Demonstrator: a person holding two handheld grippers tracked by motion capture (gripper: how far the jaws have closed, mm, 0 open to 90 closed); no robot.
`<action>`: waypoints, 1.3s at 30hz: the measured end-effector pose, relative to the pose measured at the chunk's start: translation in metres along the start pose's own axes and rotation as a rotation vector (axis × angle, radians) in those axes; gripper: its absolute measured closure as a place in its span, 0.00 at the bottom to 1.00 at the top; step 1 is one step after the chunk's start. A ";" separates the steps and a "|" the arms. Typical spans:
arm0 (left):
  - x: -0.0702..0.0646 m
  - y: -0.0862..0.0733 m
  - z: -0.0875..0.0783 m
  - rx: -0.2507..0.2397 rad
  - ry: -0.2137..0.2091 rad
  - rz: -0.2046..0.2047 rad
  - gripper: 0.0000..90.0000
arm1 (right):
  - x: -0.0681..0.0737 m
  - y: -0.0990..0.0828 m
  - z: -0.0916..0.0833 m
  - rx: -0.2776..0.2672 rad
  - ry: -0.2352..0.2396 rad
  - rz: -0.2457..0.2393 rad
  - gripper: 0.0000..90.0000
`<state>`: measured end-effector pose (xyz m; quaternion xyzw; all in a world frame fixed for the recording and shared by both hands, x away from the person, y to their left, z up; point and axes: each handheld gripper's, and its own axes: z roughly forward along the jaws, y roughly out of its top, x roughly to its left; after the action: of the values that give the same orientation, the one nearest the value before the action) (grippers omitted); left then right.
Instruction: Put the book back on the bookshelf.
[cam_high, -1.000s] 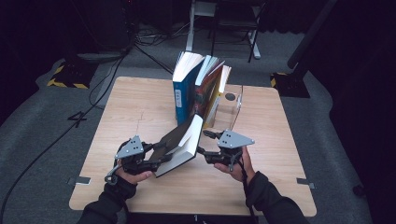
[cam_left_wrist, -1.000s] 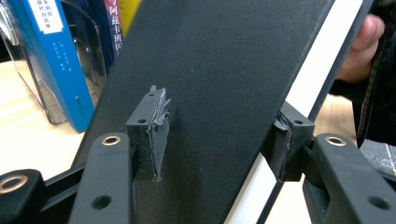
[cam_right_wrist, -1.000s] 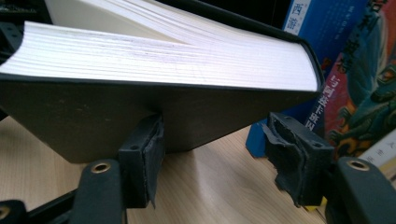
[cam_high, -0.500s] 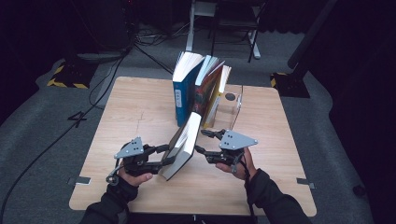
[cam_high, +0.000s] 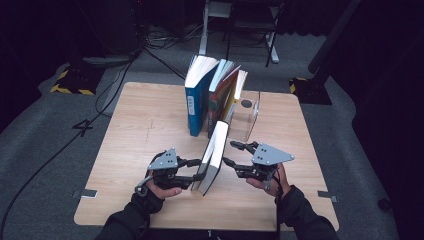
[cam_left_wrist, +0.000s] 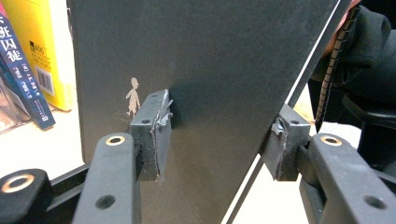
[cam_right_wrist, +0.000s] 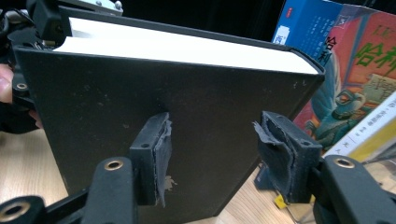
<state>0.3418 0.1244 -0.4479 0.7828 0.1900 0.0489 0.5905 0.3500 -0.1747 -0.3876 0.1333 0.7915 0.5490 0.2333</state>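
Now | black book (cam_high: 214, 156) tipped from flat to upright since a second ago | left gripper (cam_high: 196, 170) fingers half-open at 9 o'clock, right gripper (cam_high: 231, 153) fingers half-open at 3 o'clock, both bracing covers | we judge shelving beside book row (cam_high: 216, 95) at 12 o'clock comes next.

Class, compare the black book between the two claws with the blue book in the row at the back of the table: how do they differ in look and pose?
The black book has a plain dark cover; the blue book has a bright blue cover with a white spine label. The black book stands alone near the table's front with a claw at each cover; the blue book stands in a row, a neighbour leaning on it. The black book tilts slightly; the blue book stands nearly straight. Both stand on edge, pages up.
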 end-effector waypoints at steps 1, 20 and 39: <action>-0.002 0.000 0.000 0.003 0.010 0.010 0.54 | 0.001 0.000 -0.001 -0.003 0.004 0.000 0.48; -0.036 0.000 0.008 0.087 0.197 0.103 0.26 | 0.018 -0.003 0.008 0.011 0.056 -0.015 0.42; -0.038 -0.017 0.045 0.048 0.434 0.033 0.21 | 0.024 -0.010 0.022 -0.005 0.042 0.008 0.38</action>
<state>0.3158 0.0739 -0.4713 0.7707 0.3009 0.2214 0.5162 0.3414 -0.1493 -0.4087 0.1243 0.7944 0.5544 0.2147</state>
